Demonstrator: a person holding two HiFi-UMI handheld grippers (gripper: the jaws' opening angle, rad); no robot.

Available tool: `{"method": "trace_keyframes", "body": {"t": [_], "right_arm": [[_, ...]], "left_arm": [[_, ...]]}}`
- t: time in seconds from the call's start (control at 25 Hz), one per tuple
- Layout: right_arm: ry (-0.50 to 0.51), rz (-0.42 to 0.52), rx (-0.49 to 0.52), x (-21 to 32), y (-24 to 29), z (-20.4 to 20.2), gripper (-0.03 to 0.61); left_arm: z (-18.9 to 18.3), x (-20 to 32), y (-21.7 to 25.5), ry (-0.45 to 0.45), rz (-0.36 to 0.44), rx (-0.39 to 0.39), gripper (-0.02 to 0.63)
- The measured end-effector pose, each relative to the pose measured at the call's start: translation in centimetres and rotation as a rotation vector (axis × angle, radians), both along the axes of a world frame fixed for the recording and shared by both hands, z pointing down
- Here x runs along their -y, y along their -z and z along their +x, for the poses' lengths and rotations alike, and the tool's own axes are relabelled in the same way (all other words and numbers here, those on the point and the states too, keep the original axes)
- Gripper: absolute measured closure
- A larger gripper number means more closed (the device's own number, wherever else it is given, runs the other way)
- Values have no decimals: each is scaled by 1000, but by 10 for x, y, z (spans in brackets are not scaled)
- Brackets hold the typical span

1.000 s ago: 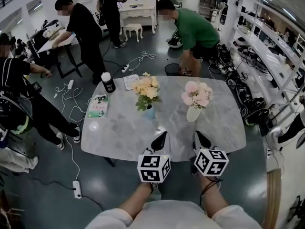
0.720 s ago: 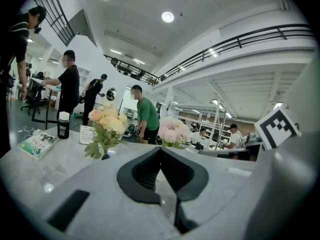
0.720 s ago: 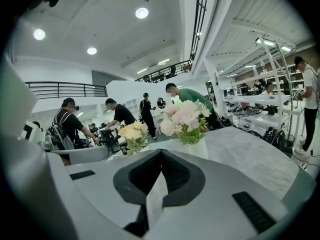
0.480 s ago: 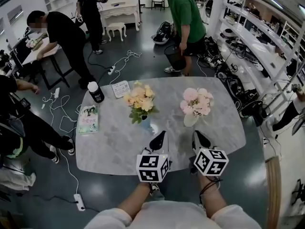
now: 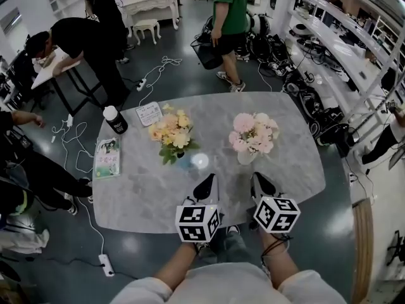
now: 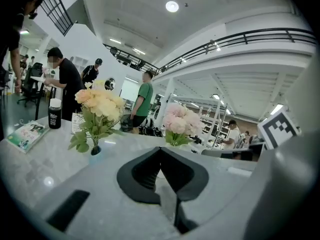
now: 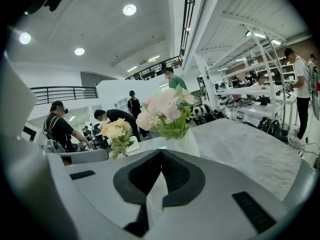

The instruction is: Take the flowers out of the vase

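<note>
Yellow flowers (image 5: 169, 133) stand in a small blue vase (image 5: 184, 163) on the grey marble table (image 5: 297, 170). Pink flowers (image 5: 253, 133) stand in a white vase (image 5: 245, 157) to their right. My left gripper (image 5: 209, 183) hovers over the table's near edge, short of the blue vase, shut and empty. My right gripper (image 5: 258, 180) is beside it, just short of the white vase, also shut and empty. The left gripper view shows the left gripper (image 6: 160, 149), the yellow flowers (image 6: 100, 104) and the pink flowers (image 6: 177, 124) ahead. In the right gripper view the right gripper (image 7: 161, 152) faces the white vase (image 7: 186, 144).
A black bottle (image 5: 116, 120), a booklet (image 5: 107, 157) and a card (image 5: 149, 113) lie on the table's left part. A person in green (image 5: 231, 8) stands beyond the table, others in black at the left. Cables and a power strip (image 5: 104, 265) lie on the floor.
Both grippers have crept forward and a little down over the table's near edge, still shut. The person in green has straightened up and stepped away toward the back.
</note>
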State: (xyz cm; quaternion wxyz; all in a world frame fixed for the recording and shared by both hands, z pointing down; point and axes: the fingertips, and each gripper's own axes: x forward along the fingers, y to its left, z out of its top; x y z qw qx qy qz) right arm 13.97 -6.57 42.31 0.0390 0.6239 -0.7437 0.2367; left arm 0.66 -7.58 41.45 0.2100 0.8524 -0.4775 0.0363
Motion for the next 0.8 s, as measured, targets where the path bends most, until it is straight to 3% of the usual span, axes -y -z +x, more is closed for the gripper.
{"method": "trace_keyframes", "body": {"t": [0.56, 0.8], "right_arm": [[28, -3, 28, 13, -12, 40, 574], [97, 10, 33, 27, -27, 49, 562]], "left_arm": [[42, 10, -25, -28, -42, 44, 606], [52, 15, -36, -17, -61, 69, 606]]}}
